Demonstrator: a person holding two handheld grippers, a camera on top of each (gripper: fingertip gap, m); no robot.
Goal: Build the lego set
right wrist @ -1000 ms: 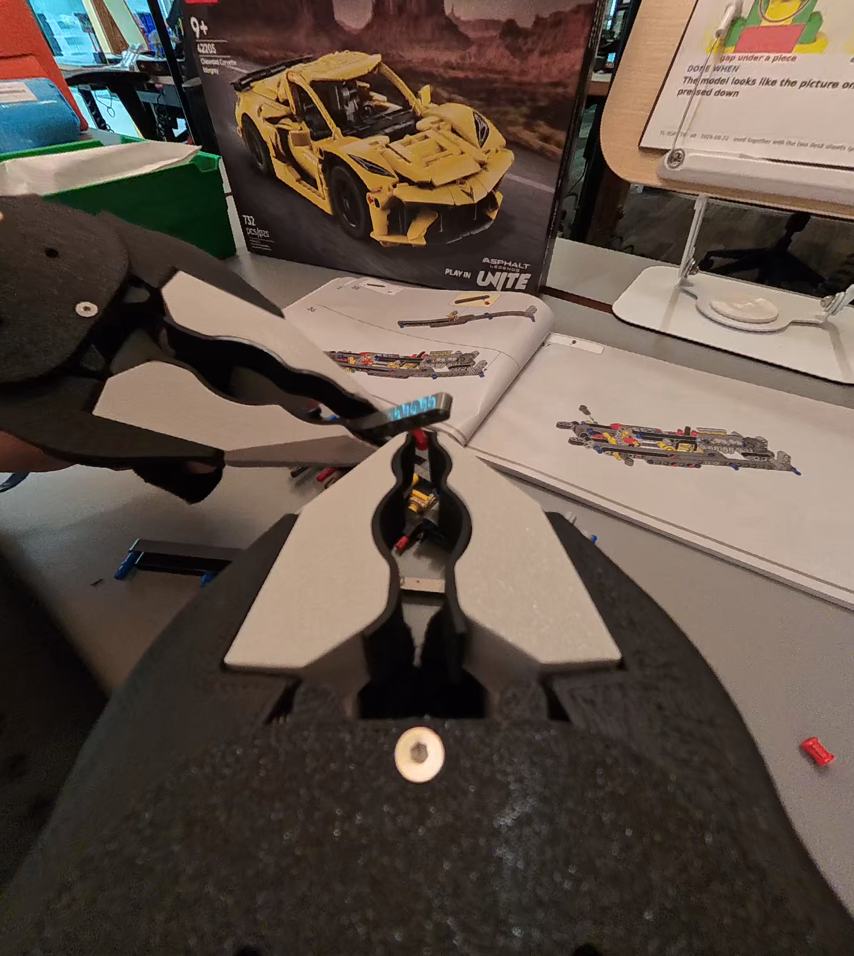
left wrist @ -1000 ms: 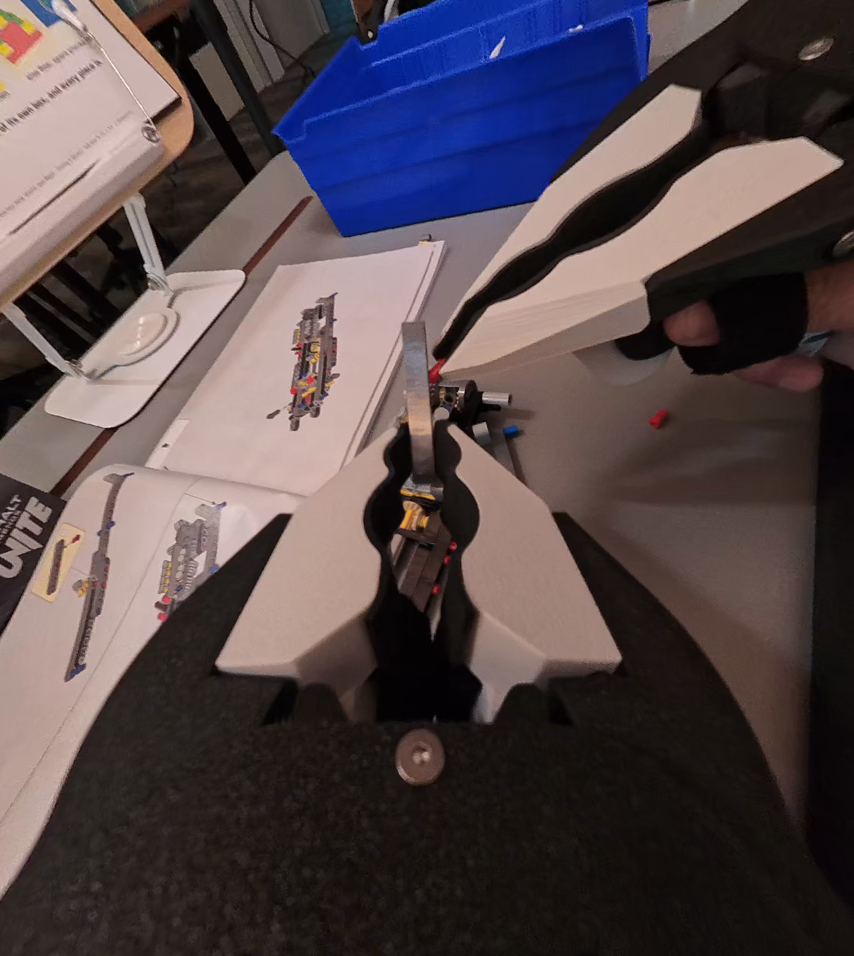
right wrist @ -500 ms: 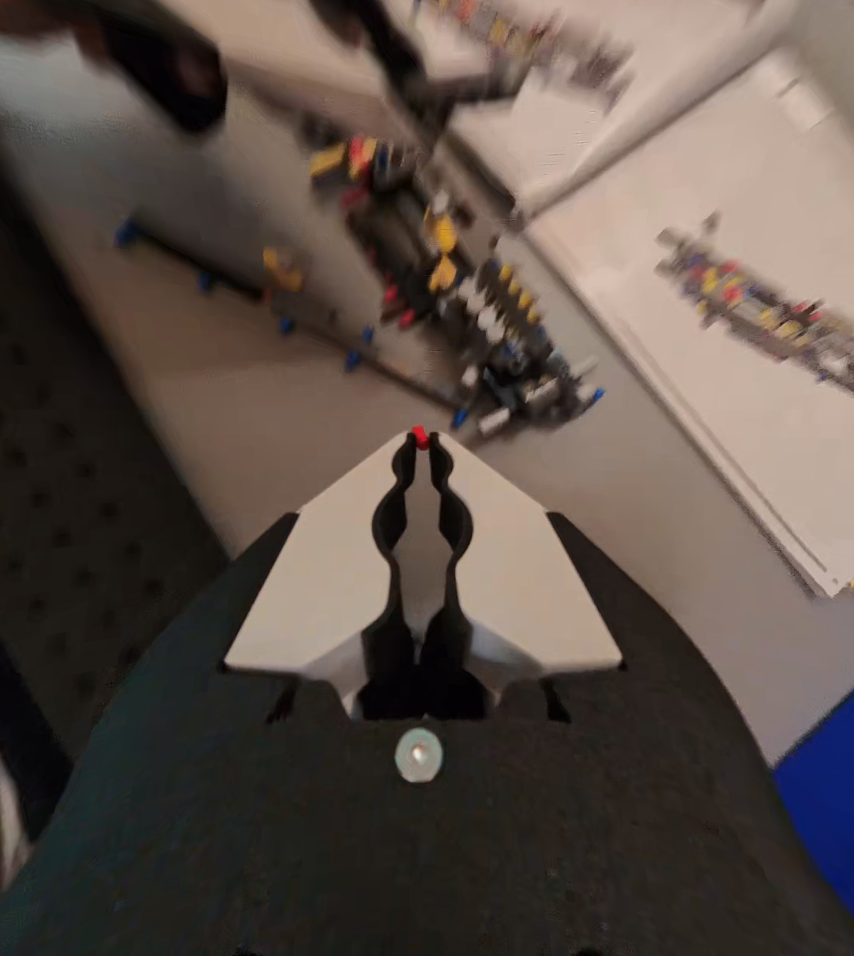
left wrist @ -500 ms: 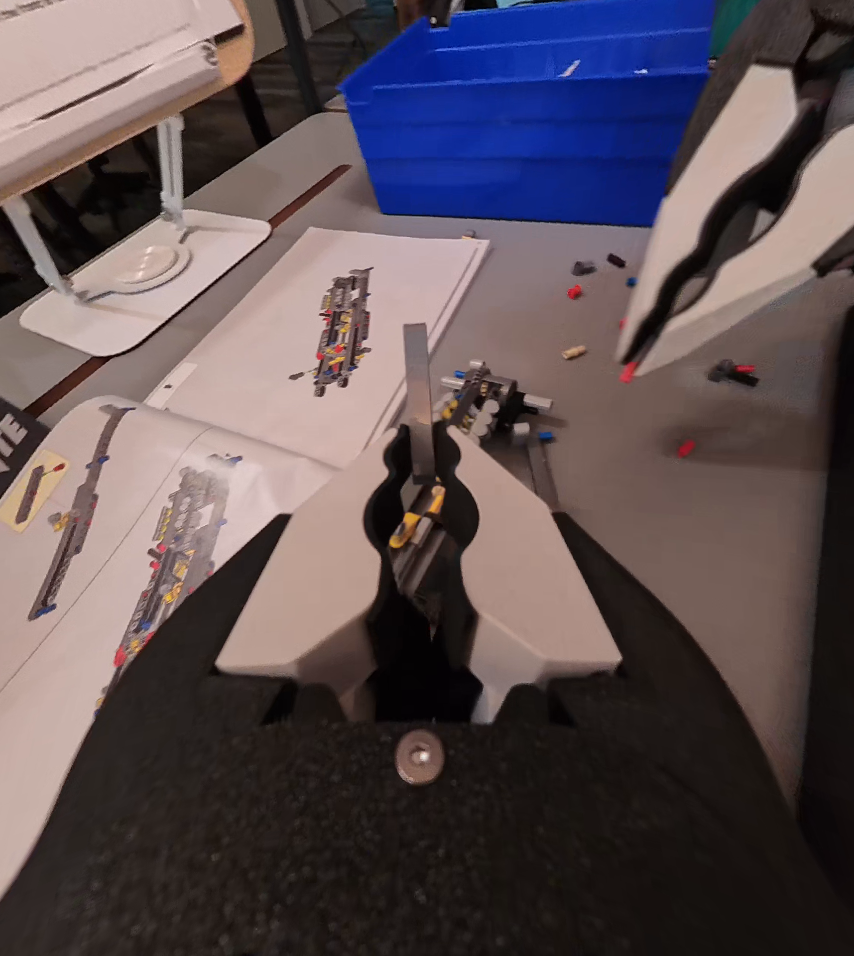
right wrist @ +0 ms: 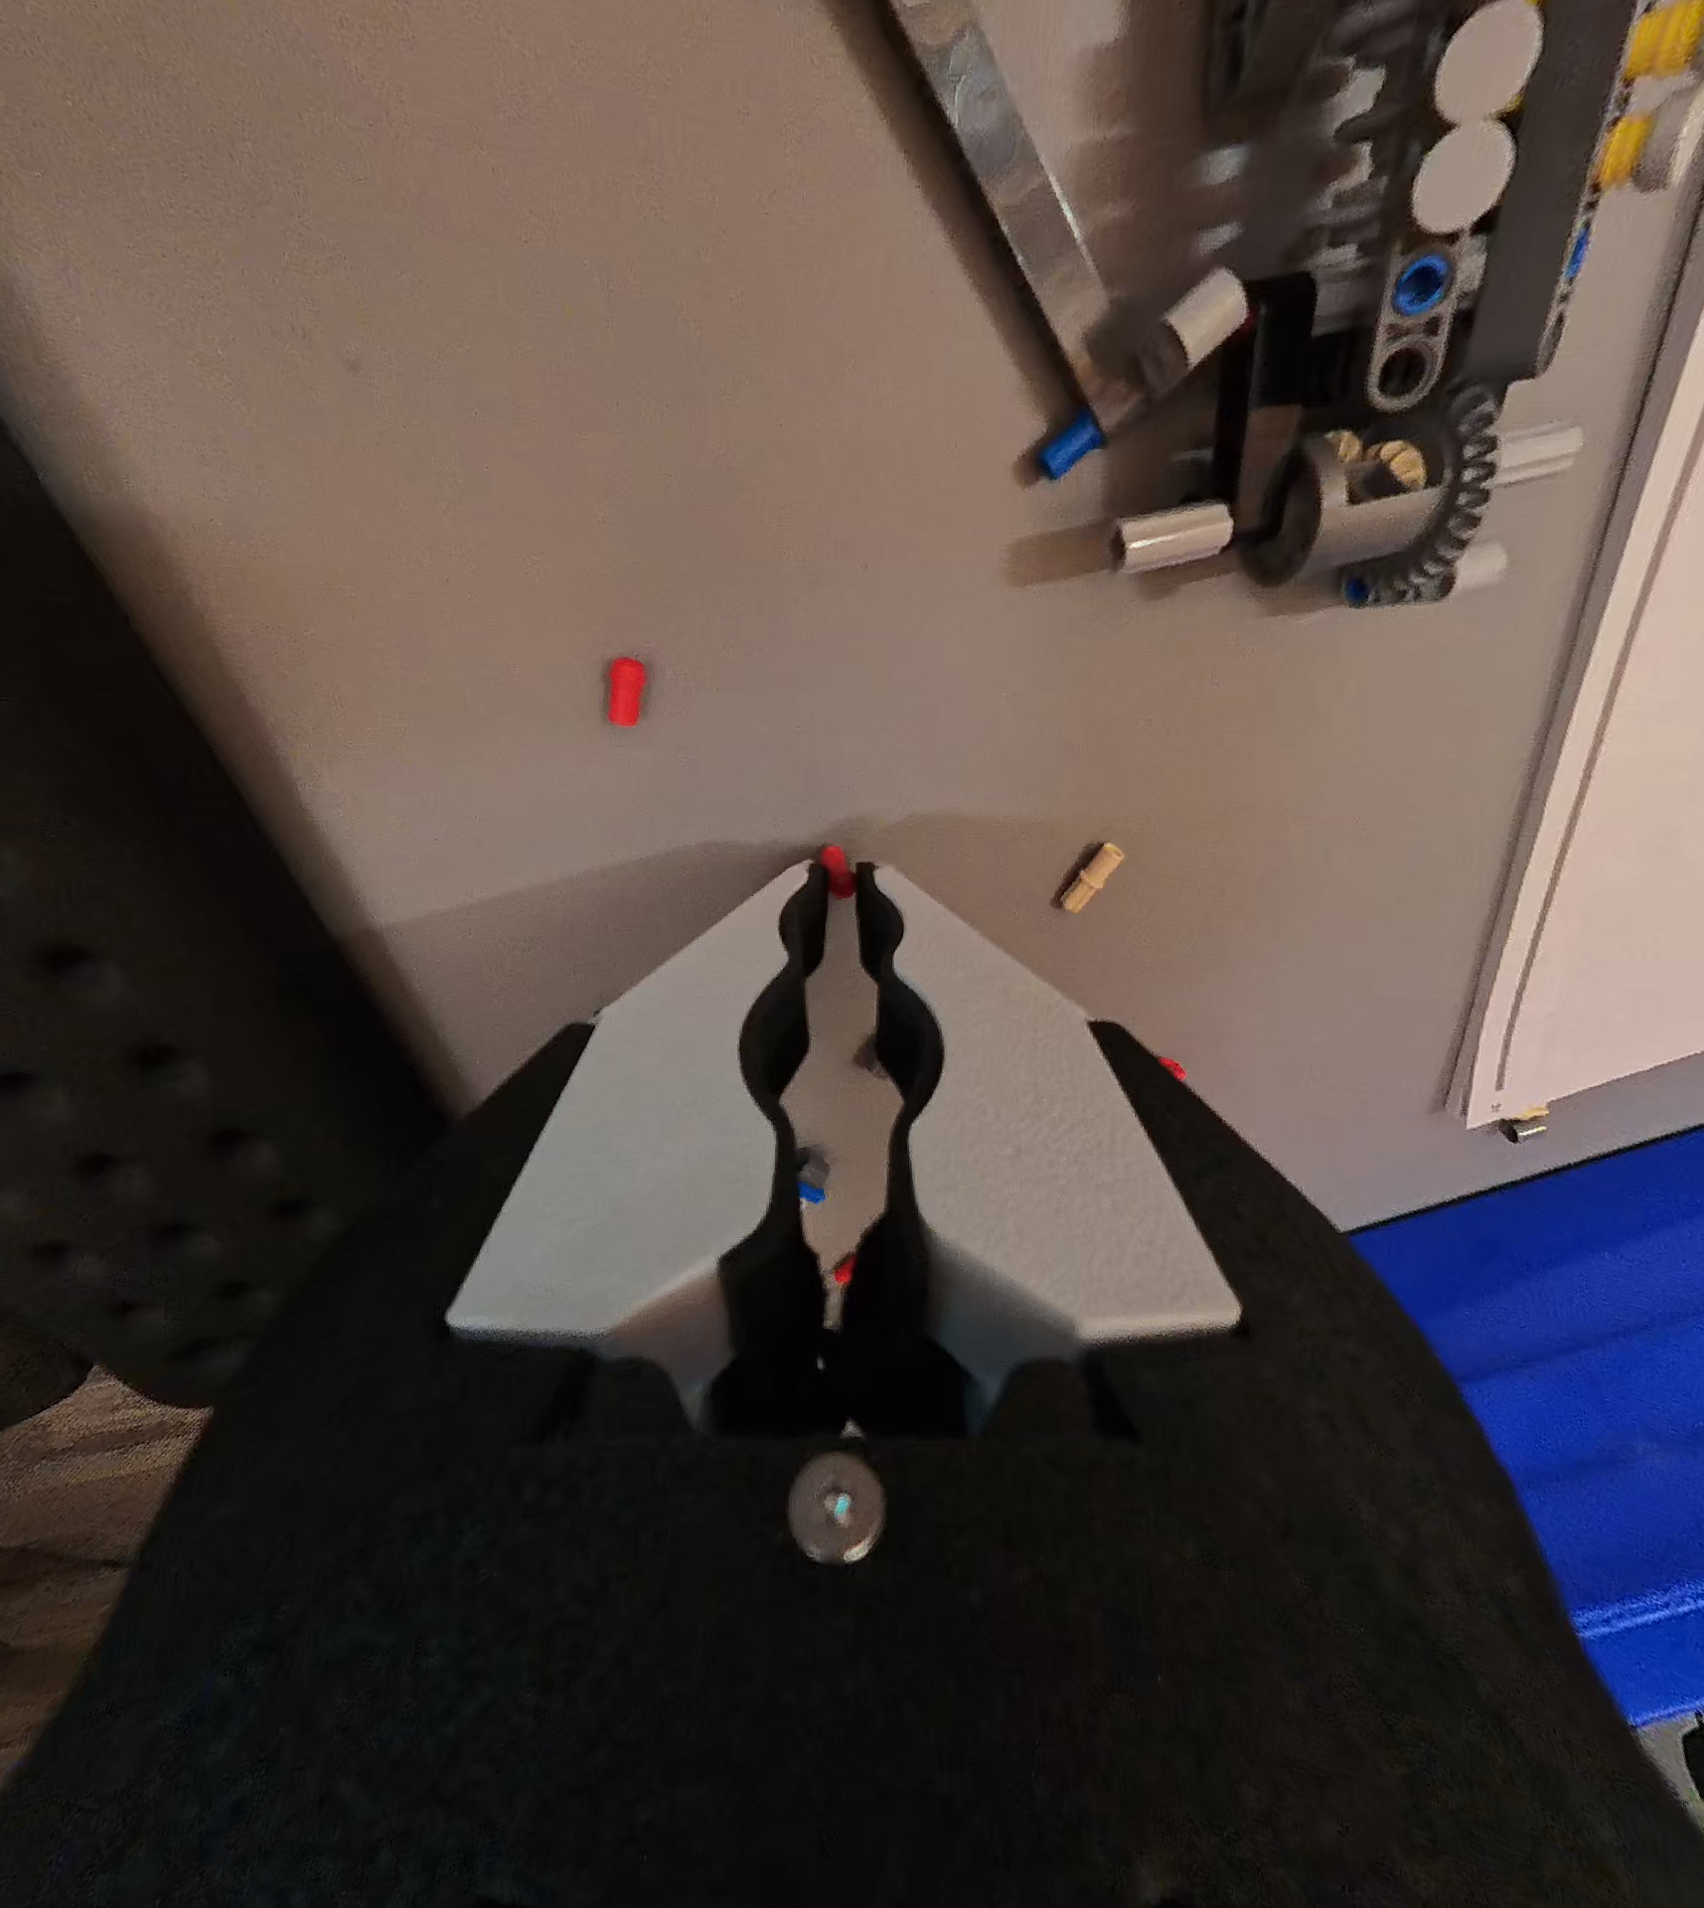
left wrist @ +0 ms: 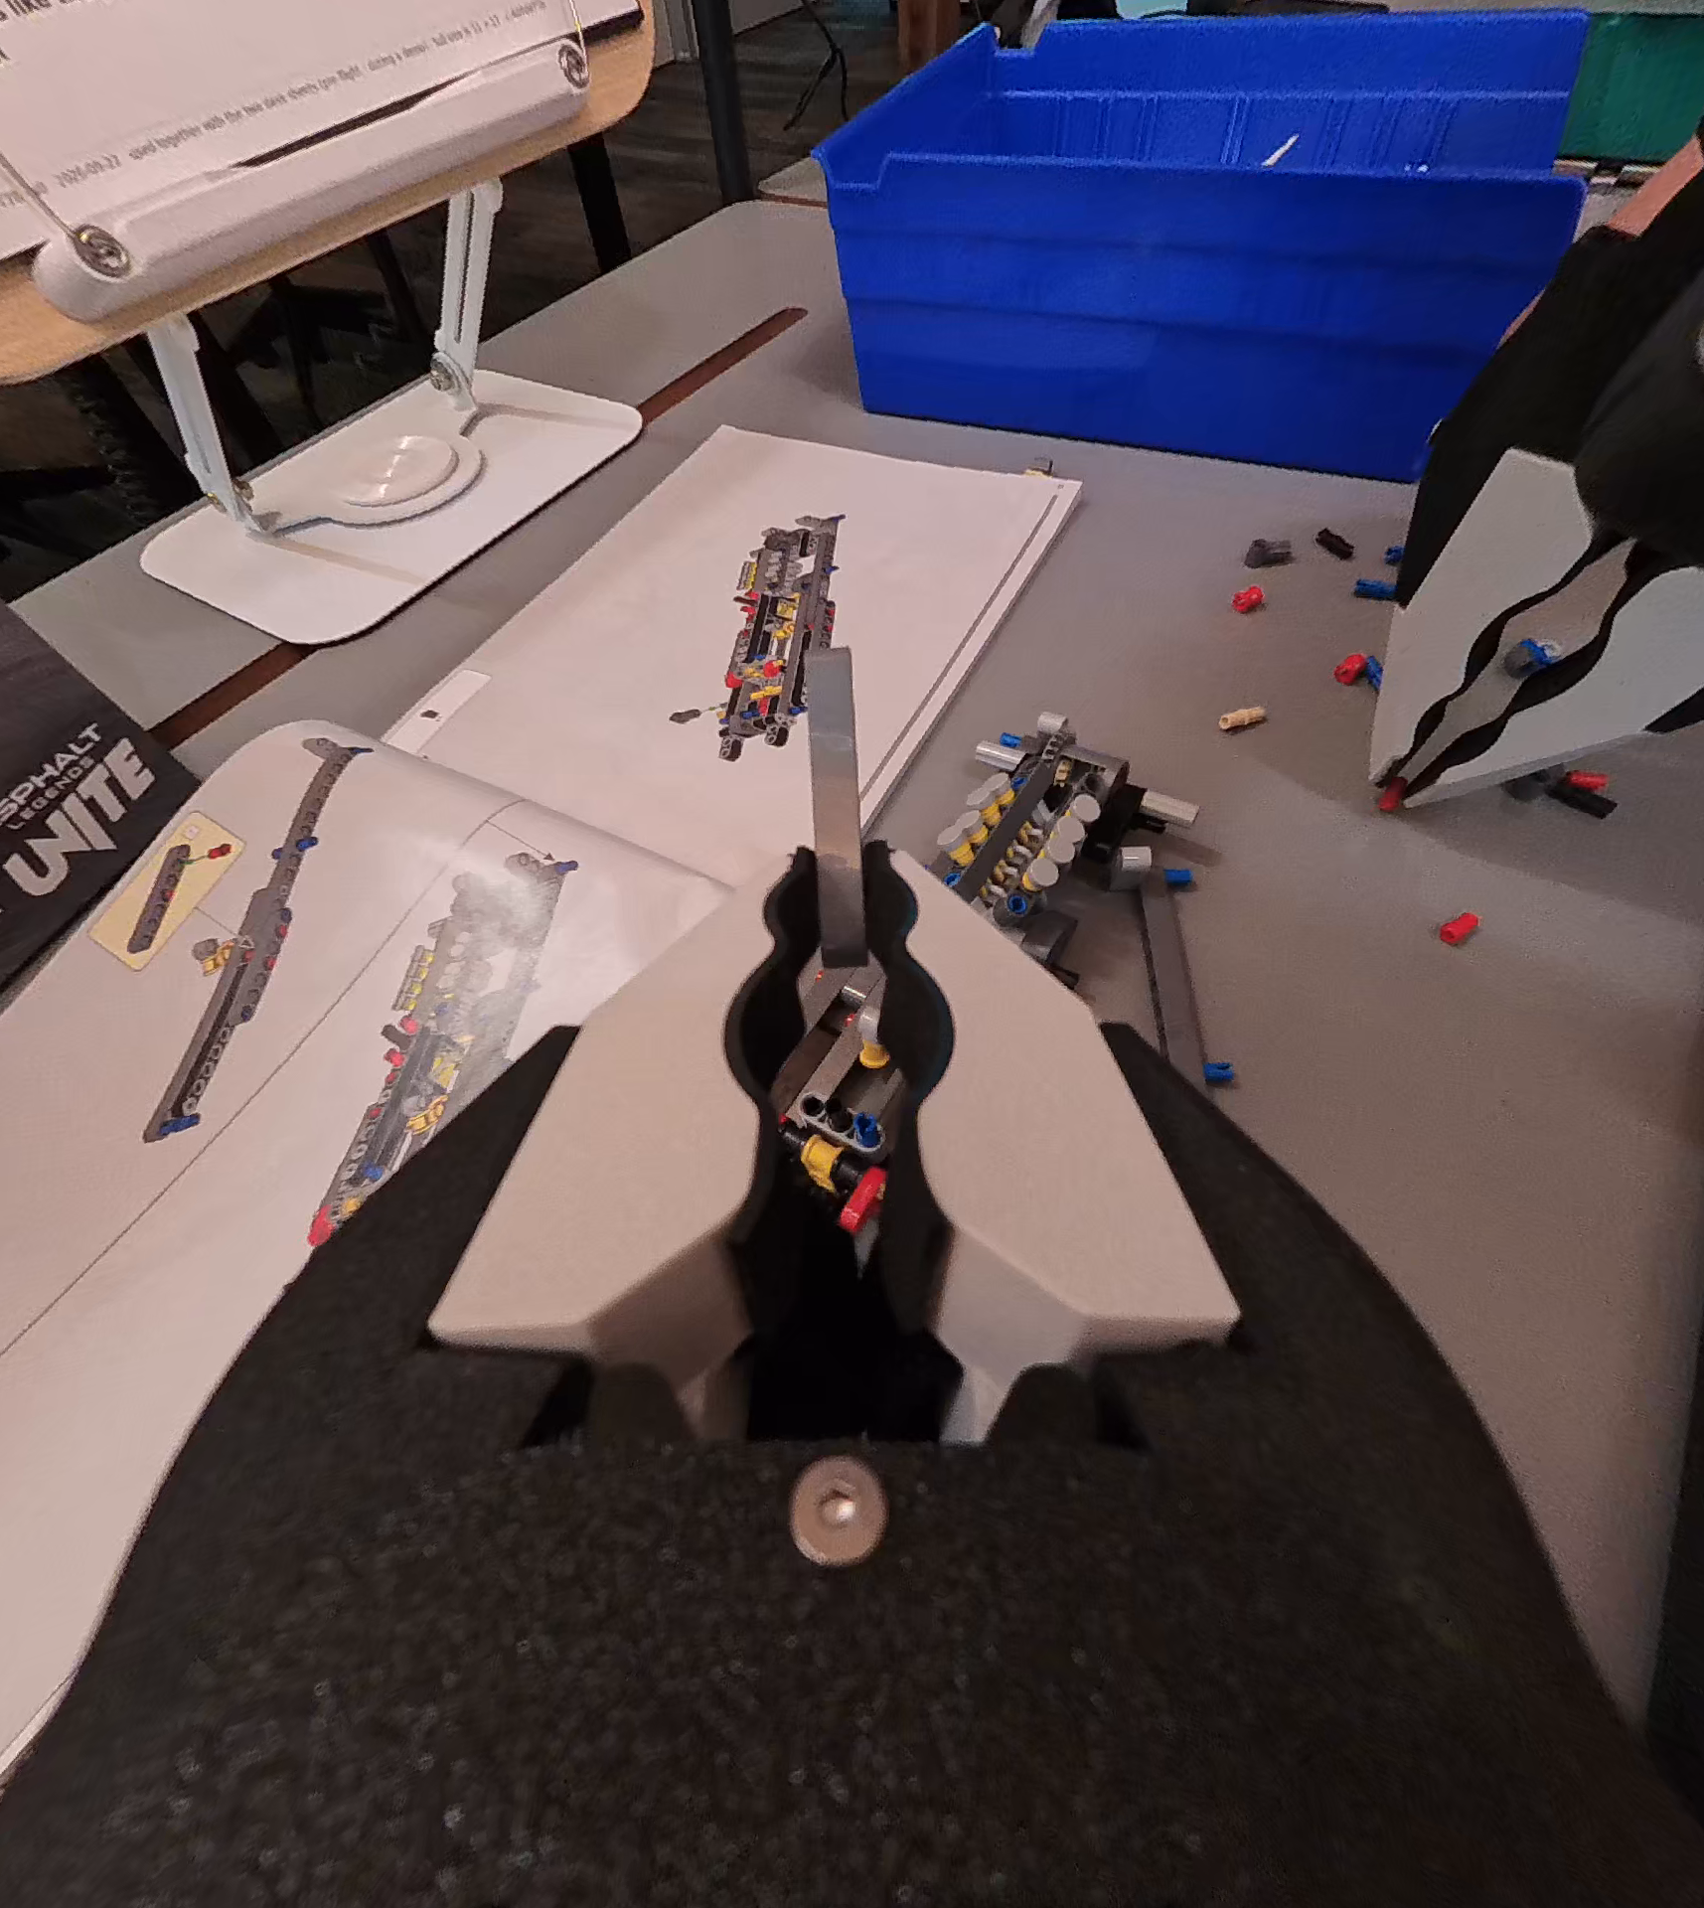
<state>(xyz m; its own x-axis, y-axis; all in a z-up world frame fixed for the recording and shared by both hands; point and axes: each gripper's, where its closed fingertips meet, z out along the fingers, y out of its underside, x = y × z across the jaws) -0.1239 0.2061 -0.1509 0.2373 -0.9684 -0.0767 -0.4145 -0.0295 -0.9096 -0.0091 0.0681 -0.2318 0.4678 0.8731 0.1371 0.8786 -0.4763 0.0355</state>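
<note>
The left gripper (left wrist: 835,878) is clamped on a grey beam (left wrist: 832,785), which stands upright past the fingertips with the rest of its assembly lying between the fingers behind them. The right gripper (right wrist: 835,878) pinches a red pin (right wrist: 835,865) at its very fingertips, tips lowered to the grey table (right wrist: 517,413); a second red pin (right wrist: 625,690) lies ahead and left of them, a tan pin (right wrist: 1091,876) just right.

We see matt grey plastic on the left gripper's fingers (left wrist: 620,1156), rough black foam-like covering behind them, and a shiny metal screw (left wrist: 837,1513). The blue bin (left wrist: 1188,279) is glossy plastic; the instruction booklet (left wrist: 207,1032) is smooth, slightly glossy paper.
</note>
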